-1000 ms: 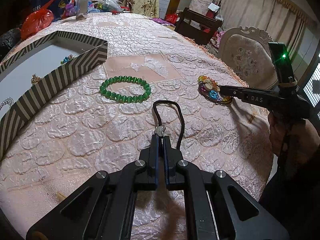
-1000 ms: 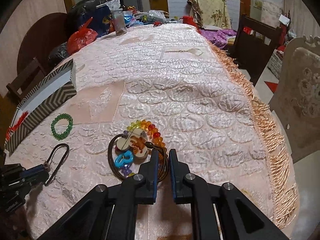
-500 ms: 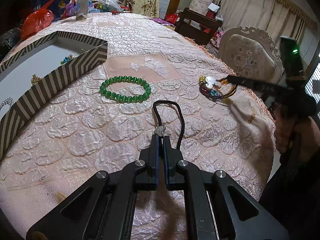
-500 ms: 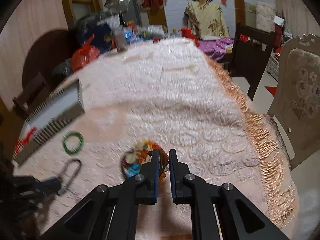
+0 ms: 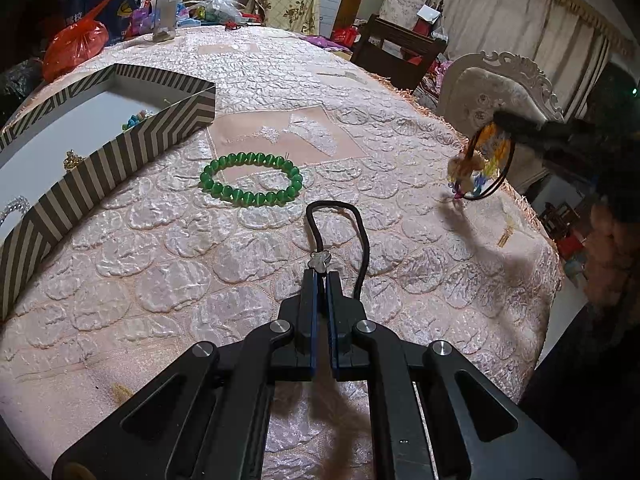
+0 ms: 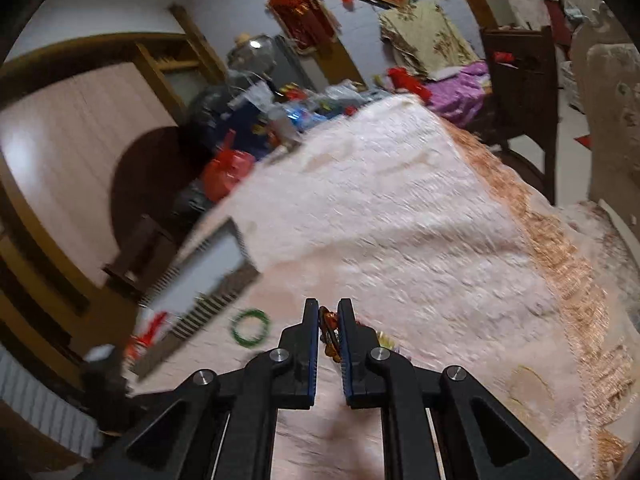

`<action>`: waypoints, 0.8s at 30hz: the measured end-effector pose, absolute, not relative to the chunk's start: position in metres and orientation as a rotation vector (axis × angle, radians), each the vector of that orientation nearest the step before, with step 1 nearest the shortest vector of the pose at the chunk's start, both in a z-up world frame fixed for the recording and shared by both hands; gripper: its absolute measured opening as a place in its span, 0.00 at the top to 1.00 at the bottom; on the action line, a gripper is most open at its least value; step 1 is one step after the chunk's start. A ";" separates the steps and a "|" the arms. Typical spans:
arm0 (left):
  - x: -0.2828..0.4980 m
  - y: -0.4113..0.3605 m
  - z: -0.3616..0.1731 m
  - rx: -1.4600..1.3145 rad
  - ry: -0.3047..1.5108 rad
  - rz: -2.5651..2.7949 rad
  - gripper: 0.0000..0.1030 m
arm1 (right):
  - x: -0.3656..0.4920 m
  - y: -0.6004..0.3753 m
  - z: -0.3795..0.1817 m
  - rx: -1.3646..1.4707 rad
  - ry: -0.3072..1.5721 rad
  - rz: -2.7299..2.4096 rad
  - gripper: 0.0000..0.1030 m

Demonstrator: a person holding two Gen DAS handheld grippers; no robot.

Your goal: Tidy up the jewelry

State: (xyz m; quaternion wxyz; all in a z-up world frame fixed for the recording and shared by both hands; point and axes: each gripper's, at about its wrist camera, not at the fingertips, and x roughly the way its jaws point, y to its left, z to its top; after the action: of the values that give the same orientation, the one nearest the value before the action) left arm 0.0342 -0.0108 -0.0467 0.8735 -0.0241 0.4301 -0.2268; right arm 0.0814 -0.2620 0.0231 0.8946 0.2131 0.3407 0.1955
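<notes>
A black cord necklace (image 5: 362, 236) lies looped on the pink tablecloth, its silver charm (image 5: 320, 261) at the tips of my left gripper (image 5: 321, 277), which is shut on it. My right gripper (image 6: 328, 313) is shut on a colourful bead bundle (image 6: 331, 336) with a dark cord. In the left wrist view that bundle (image 5: 478, 162) hangs in the air over the table's right side, under the right gripper (image 5: 505, 121). A green bead bracelet (image 5: 252, 178) lies flat beyond the black cord, also small in the right wrist view as the green bracelet (image 6: 251, 327).
A striped open box (image 5: 120, 152) with small jewelry inside stands at the left; the box (image 6: 208, 280) is blurred in the right wrist view. Bags and a jar (image 5: 165, 12) crowd the far end. An upholstered chair (image 5: 492, 96) stands by the fringed right edge.
My right gripper has lifted the colourful bundle off the tablecloth and tilted upward; the bundle now dangles in the air. The left gripper and the black cord have not moved.
</notes>
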 end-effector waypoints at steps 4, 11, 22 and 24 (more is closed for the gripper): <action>0.034 -0.012 -0.047 -0.057 0.900 -0.476 0.96 | 0.090 -0.252 0.026 0.476 0.710 0.471 0.92; 0.034 -0.010 -0.047 -0.058 0.900 -0.476 0.96 | 0.120 -0.261 -0.016 0.427 0.861 0.303 0.92; 0.035 -0.009 -0.047 -0.065 0.901 -0.479 0.96 | 0.106 -0.270 -0.011 0.344 0.854 0.166 0.51; 0.035 -0.009 -0.046 -0.066 0.901 -0.479 0.96 | 0.102 -0.244 -0.013 0.263 0.866 0.271 0.52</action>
State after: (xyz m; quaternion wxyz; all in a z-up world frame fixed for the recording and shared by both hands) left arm 0.0346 -0.0086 -0.0465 0.8721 -0.0314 0.4313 -0.2291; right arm 0.1024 -0.2437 -0.0125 0.8904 0.1269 0.4172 0.1304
